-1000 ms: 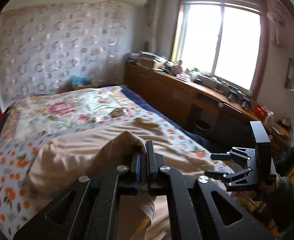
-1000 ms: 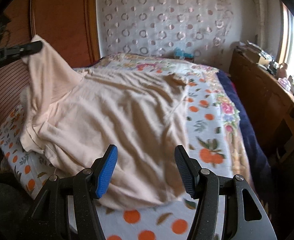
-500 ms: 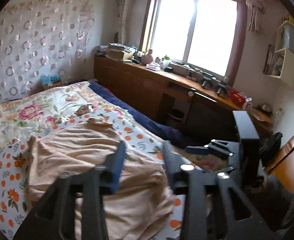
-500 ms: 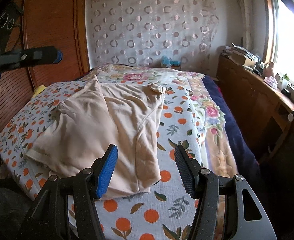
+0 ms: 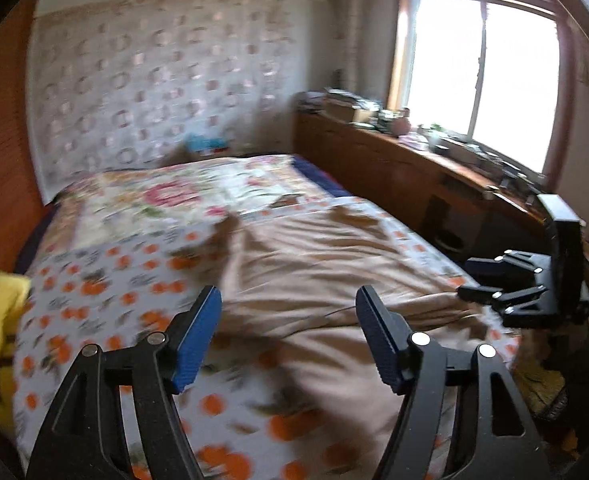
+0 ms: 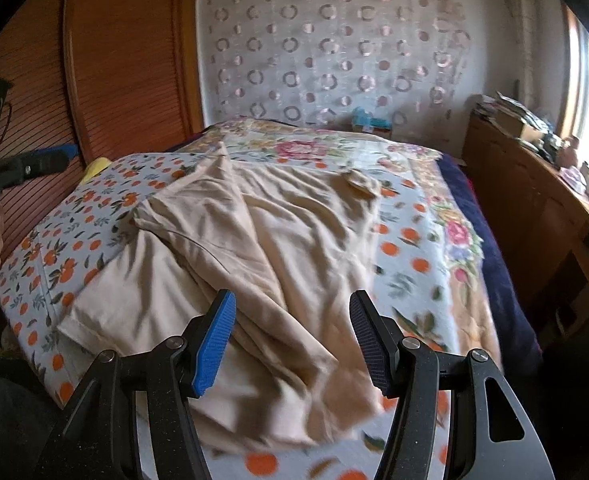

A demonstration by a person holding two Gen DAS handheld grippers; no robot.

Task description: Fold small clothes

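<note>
Beige shirt (image 6: 254, 264) lies rumpled, half-folded on the bedspread (image 6: 426, 248).

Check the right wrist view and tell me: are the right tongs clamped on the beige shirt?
No, the right tongs stand wide open above the crumpled beige cotton shirt, gripping nothing.

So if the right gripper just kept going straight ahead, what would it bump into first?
Probably the beige shirt lying on the bed: the open right gripper points right at its crumpled near part. Depth is hard to judge, but nothing else shows in between.
</note>
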